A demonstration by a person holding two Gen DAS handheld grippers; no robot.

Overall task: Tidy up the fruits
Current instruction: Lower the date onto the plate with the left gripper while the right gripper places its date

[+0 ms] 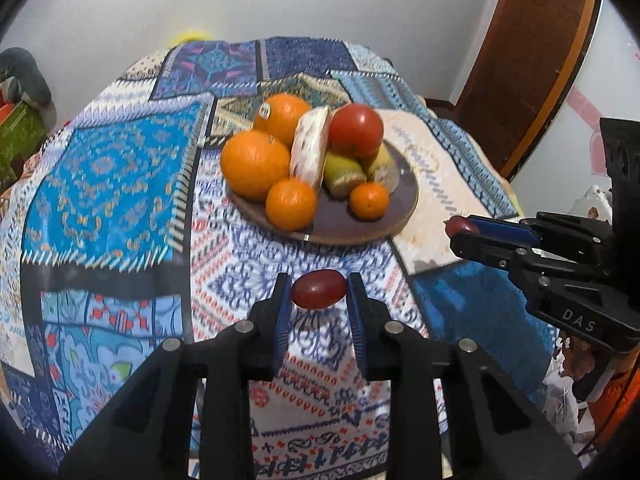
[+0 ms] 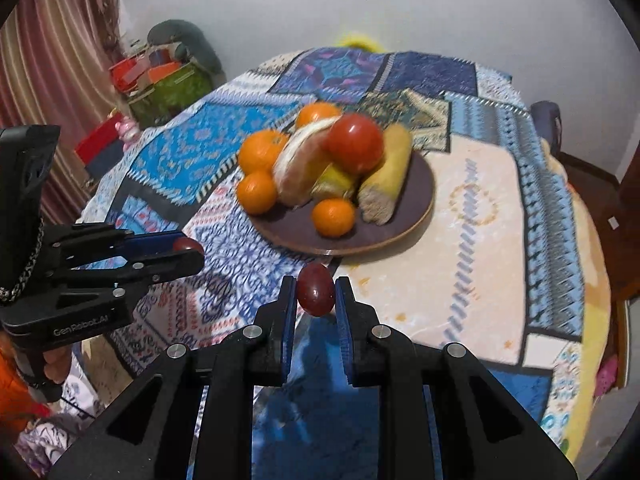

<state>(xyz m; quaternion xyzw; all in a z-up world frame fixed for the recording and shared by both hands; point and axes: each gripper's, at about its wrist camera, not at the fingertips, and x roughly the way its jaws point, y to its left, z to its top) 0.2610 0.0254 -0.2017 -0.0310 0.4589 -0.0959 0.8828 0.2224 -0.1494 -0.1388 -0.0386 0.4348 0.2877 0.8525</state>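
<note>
My left gripper (image 1: 319, 290) is shut on a small dark red grape (image 1: 319, 289), held above the patterned tablecloth. My right gripper (image 2: 316, 290) is shut on a second dark red grape (image 2: 315, 289). Each gripper also shows in the other view: the right gripper (image 1: 462, 230) at the right edge, the left gripper (image 2: 188, 248) at the left edge, each with a grape at its tips. Ahead of both lies a round brown plate (image 1: 372, 224) piled with several oranges (image 1: 255, 164), a red apple (image 1: 356, 130), bananas (image 1: 344, 172) and a wrapped piece (image 1: 310, 148).
A patchwork cloth (image 1: 112, 184) covers the round table. A wooden door (image 1: 528, 60) stands at the right. A green box with red and orange items (image 2: 168, 84) sits by the curtain (image 2: 48, 80). A person's hand (image 2: 56, 364) grips the left gripper's handle.
</note>
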